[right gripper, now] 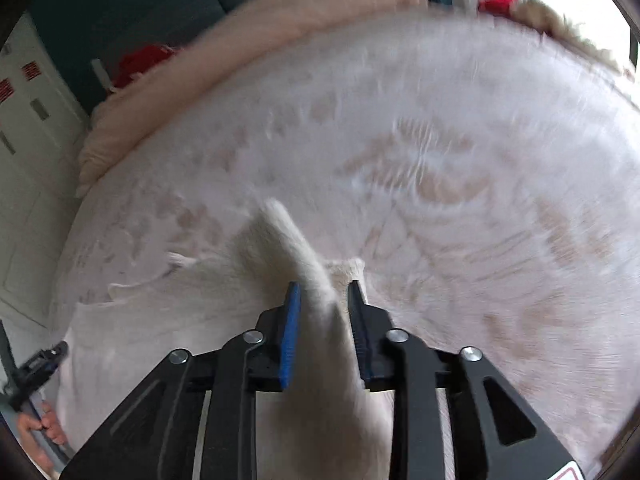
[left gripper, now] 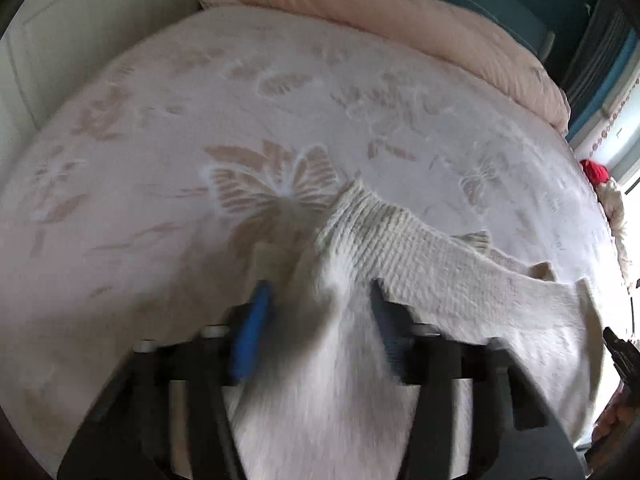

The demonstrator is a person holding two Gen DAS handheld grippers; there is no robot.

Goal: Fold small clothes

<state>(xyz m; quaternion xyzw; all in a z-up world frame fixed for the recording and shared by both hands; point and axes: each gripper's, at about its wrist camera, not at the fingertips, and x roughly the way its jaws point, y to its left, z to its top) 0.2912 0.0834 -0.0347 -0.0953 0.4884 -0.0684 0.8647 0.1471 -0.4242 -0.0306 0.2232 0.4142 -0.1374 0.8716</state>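
White knit garment (left gripper: 420, 264) on butterfly-print bedspread (left gripper: 200, 120), left gripper (left gripper: 320, 300) and right gripper (right gripper: 322, 300) each clamped on its fabric, no legible writing

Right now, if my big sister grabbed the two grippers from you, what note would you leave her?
Left gripper: cloth runs between its fingers, which stand fairly wide; I cannot tell if it grips.
Right gripper: a strip of the same cloth passes between its fingers, gap visible, grip unclear.
The white garment is stretched between both grippers over the bed, ribbed band toward the far side.
Done: garment picked up by two ends.
Left: lay it flat and fold it. No fold shows yet. The right view is blurred.
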